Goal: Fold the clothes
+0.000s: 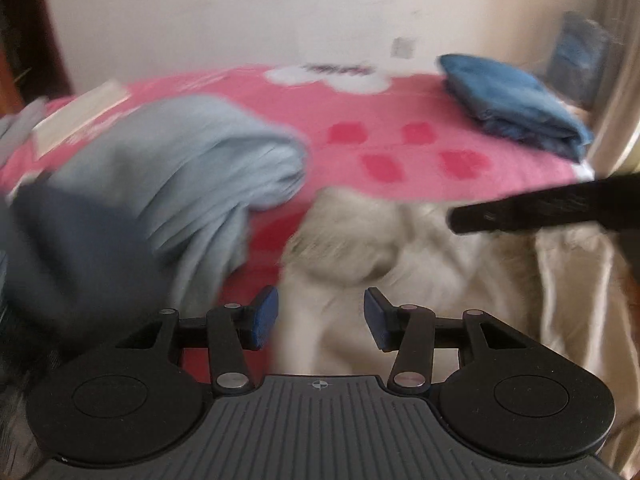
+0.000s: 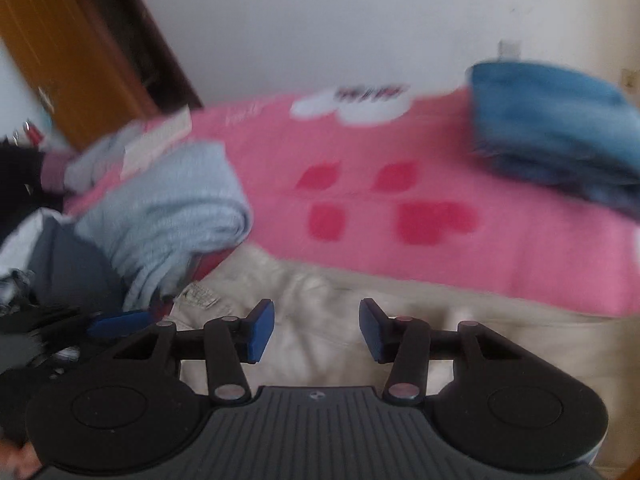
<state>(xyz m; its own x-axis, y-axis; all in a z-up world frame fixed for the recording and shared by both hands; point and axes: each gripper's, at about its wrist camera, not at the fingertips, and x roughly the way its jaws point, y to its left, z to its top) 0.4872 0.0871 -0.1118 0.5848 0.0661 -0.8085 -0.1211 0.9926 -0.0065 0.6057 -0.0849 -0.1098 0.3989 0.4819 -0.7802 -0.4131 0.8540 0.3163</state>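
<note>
Cream garment (image 2: 320, 320) beneath parted right fingers (image 2: 260, 330), ungripped.

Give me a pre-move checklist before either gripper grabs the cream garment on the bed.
1. Left gripper empty, pads apart: ok.
2. Right gripper empty, pads apart: ok.
3. Cream garment lies under both grippers, within view: ok.
4. Cream garment spread flat: not ok, it is rumpled, and the left wrist view is blurred.
5. Light blue garment clear of the cream one: cannot tell, it is heaped at the left and its edge hangs close to it.
6. Folded dark blue garment out of the way: ok, it sits at the far right of the pink bedspread.
</note>
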